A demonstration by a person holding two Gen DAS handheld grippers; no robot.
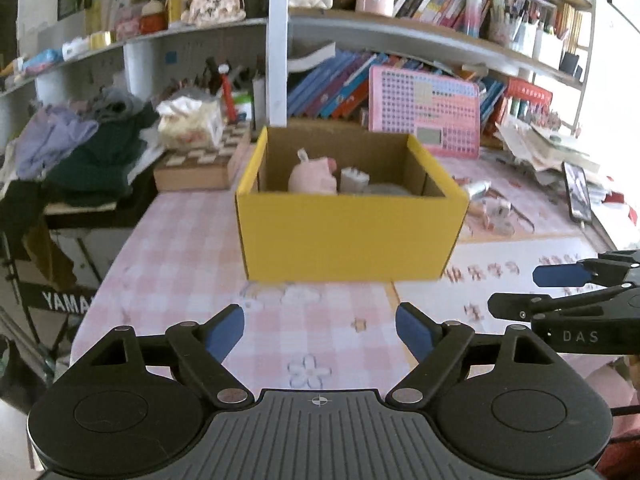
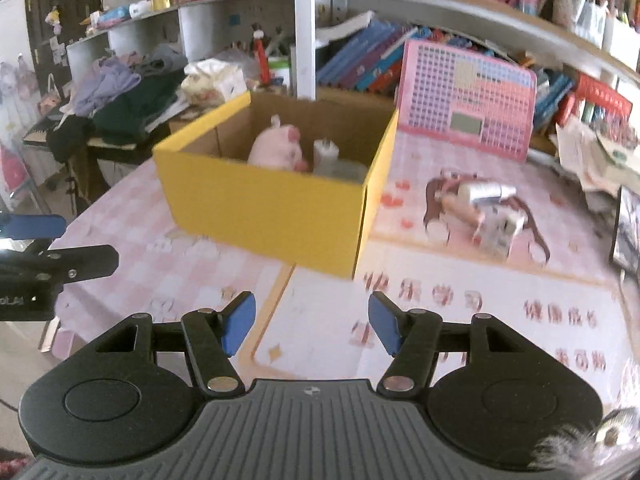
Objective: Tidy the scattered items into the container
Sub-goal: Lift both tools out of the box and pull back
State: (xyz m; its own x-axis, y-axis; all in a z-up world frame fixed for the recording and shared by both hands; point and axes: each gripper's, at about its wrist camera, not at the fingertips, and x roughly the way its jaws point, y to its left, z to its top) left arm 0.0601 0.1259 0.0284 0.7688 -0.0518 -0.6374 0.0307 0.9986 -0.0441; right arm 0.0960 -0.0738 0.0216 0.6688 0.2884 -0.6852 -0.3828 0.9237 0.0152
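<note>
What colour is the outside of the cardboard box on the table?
Yellow outside, plain brown inside; the box shows best in the left wrist view.

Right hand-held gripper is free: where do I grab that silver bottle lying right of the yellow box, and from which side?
Judging by its pose, grip the silver bottle across its round body, mid-length. It lies on its side with its cap pointing right, so come down from above with the right hand-held gripper, jaws across the width. Brown straps and a small white item crowd it.

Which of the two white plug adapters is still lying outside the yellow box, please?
The white adapter on the pink mat right of the yellow box, beside the silver tube; the other adapter stands inside the box.
</note>
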